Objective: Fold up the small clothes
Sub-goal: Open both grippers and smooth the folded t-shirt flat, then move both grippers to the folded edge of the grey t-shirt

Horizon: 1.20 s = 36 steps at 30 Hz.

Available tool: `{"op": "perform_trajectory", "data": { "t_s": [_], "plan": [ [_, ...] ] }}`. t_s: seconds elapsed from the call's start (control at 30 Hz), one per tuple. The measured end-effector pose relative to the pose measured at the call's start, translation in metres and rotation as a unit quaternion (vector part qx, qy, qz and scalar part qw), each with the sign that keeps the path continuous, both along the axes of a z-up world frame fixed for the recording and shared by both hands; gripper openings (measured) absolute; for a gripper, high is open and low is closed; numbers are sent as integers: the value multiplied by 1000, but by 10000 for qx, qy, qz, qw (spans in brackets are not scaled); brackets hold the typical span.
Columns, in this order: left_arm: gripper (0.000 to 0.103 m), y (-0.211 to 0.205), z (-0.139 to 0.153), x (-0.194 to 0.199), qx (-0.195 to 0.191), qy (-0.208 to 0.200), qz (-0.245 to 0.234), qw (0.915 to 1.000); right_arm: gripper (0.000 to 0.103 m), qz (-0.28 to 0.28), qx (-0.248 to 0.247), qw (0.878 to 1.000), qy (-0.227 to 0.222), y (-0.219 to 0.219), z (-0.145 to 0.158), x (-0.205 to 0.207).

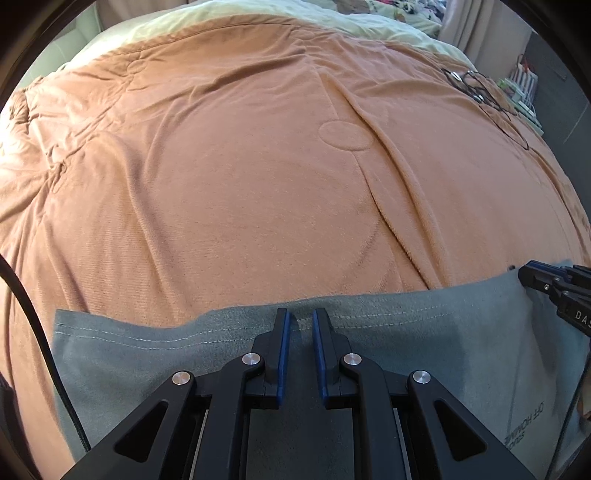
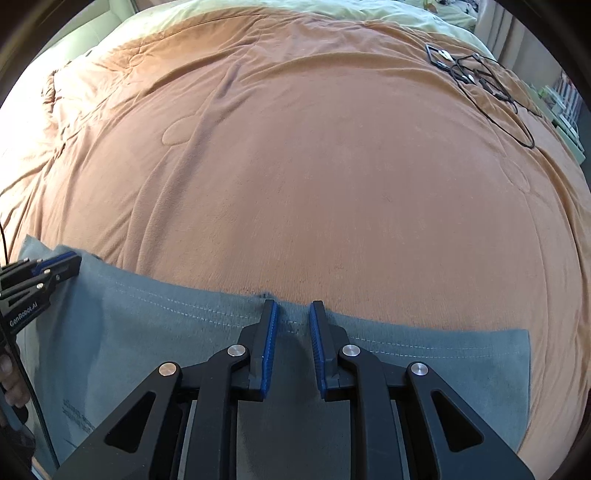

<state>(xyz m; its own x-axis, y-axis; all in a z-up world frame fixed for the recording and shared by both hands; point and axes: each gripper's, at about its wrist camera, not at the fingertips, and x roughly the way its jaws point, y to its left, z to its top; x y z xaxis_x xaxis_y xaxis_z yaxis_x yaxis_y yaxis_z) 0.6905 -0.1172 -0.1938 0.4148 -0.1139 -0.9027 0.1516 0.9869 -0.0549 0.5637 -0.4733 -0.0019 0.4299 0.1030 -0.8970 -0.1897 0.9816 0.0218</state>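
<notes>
A grey garment lies on the bed's orange blanket; black cables lie well apart. Left tongs and right tongs each pinch its stitched hem.

Right claw pinching grey garment hem

- A blanket covers the bed, with a garment, seemingly a T-shirt, lying flat on its near part, hemmed edge toward the far side.
- The left gripper sits at the garment's far edge; the right gripper sits at the same edge, to its right.
- A tangle of cables lies on the blanket's far right part, well apart from the garment.
- A second bedcover lies behind the blanket.
</notes>
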Motion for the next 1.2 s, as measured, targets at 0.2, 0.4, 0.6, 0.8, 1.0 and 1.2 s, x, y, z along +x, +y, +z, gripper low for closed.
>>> {"op": "perform_trajectory", "data": {
  "t_s": [0.2,0.4,0.6,0.8,1.0,1.2],
  "plan": [
    [16,16,27,-19,-144,-174,12,9997,16,90,350,9993,-46,-15,31,-23],
    [16,31,43,-48,-198,-101,-19,9998,34,267,318,9991,23,-33,48,-60],
    [23,33,42,-84,-235,121,-190,9995,34,449,159,9985,273,-51,56,-91],
    [56,29,29,-121,-66,166,-385,9991,59,596,94,9972,443,-63,50,-121],
    [56,27,11,-154,152,383,-562,9976,62,813,-115,9951,557,-71,31,-159],
    [58,38,6,-184,393,332,-572,9970,62,832,-444,9942,524,-82,14,-193]
  ]
}}
